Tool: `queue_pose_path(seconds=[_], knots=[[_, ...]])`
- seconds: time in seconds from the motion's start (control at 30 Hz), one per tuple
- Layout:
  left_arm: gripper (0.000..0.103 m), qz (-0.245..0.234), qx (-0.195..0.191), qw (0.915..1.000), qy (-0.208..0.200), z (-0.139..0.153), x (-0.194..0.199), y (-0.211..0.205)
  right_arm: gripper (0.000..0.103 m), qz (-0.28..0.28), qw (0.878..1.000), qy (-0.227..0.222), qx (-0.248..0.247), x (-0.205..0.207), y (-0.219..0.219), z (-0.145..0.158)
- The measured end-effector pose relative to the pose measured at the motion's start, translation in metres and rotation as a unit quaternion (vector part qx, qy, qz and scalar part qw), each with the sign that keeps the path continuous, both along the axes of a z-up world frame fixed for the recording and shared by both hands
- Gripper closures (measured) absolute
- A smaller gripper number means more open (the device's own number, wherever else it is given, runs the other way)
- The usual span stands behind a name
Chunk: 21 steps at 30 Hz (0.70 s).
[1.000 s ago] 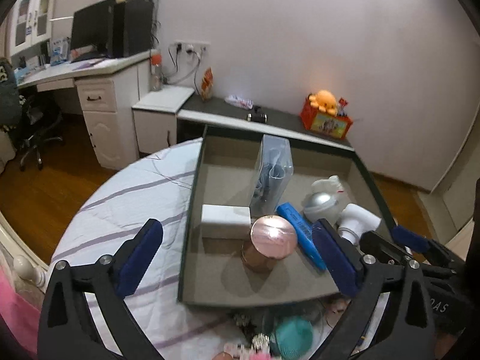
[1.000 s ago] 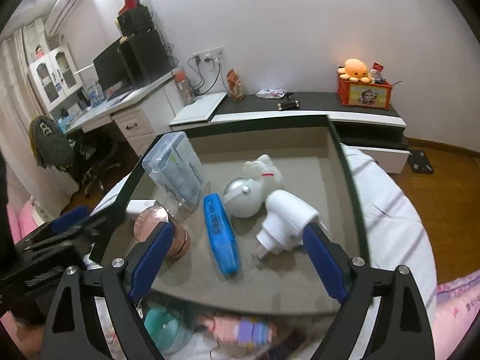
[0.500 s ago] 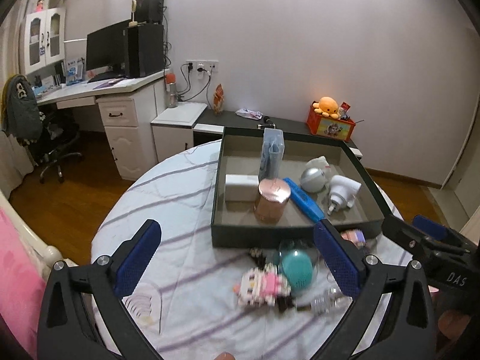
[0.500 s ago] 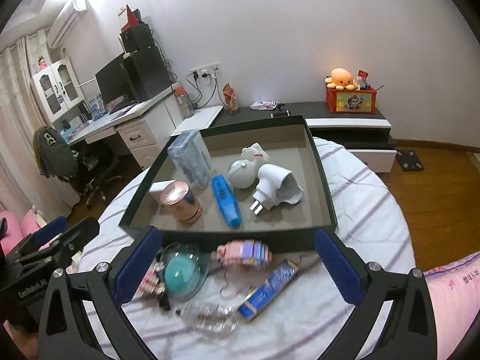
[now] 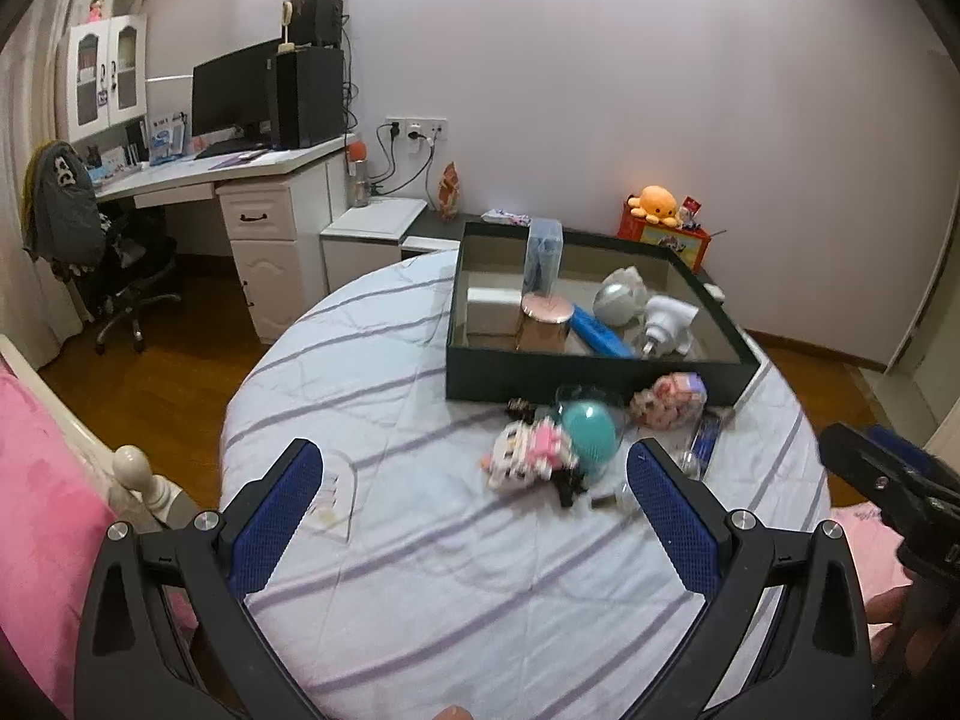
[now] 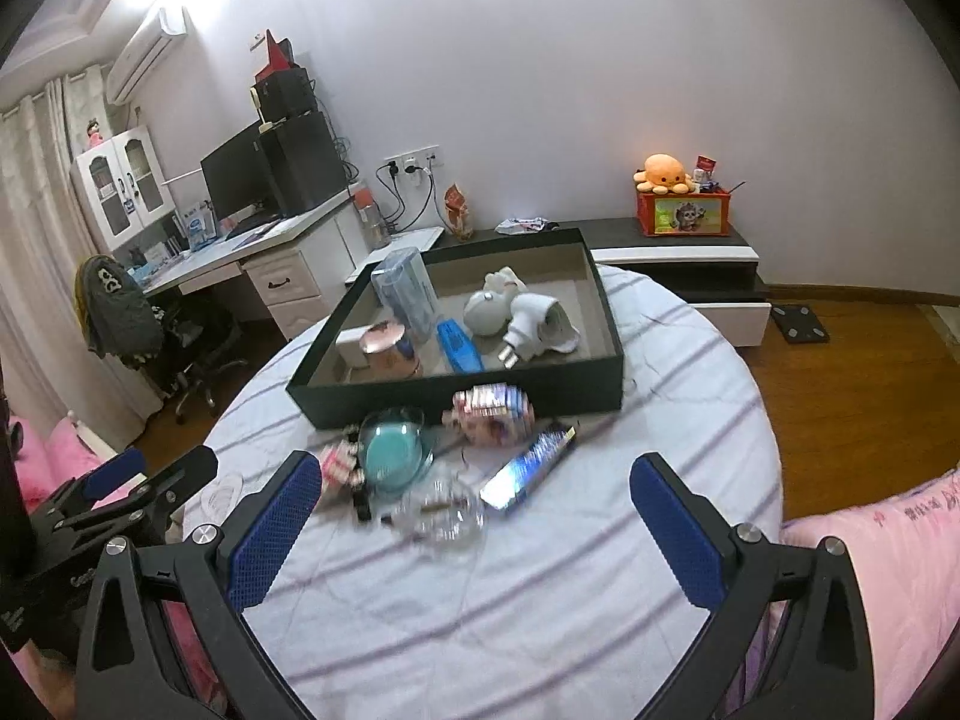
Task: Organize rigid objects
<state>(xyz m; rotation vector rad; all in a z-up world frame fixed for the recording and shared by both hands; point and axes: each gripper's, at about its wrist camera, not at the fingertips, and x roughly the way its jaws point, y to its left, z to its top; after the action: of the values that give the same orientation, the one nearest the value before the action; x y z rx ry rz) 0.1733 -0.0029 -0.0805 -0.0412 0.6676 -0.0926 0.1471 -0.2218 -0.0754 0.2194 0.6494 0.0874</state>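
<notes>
Round table under a pale striped cloth carries our dark rectangular cardboard box, holding a white plug adapter and blue bar. Before it lie a teal dome and glossy packet. Our left gripper and right gripper gape wide, empty.

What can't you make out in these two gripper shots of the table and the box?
- Clear glass item, right wrist view: motion blur; identity unclear.
- Pink-and-white toy, left wrist view: blurred; a teal round object overlaps it.
- White box inside the dark tray, right wrist view: partly behind the copper-lidded jar.
- Right gripper, left wrist view: cut off by the edge.
</notes>
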Motion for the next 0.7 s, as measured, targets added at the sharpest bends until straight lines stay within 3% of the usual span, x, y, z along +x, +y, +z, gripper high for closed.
queue_pose_path(seconds=[0.2, 0.7], knots=[[0.000, -0.004, -0.007, 0.9998, 0.016, -0.008, -0.017, 0.003, 0.000, -0.004, 1.000, 0.006, -0.009, -0.026, 0.000, -0.007], [0.000, -0.003, -0.003, 0.9997, 0.023, -0.013, -0.022, -0.001, 0.000, 0.001, 1.000, 0.020, -0.010, -0.029, 0.003, -0.016]])
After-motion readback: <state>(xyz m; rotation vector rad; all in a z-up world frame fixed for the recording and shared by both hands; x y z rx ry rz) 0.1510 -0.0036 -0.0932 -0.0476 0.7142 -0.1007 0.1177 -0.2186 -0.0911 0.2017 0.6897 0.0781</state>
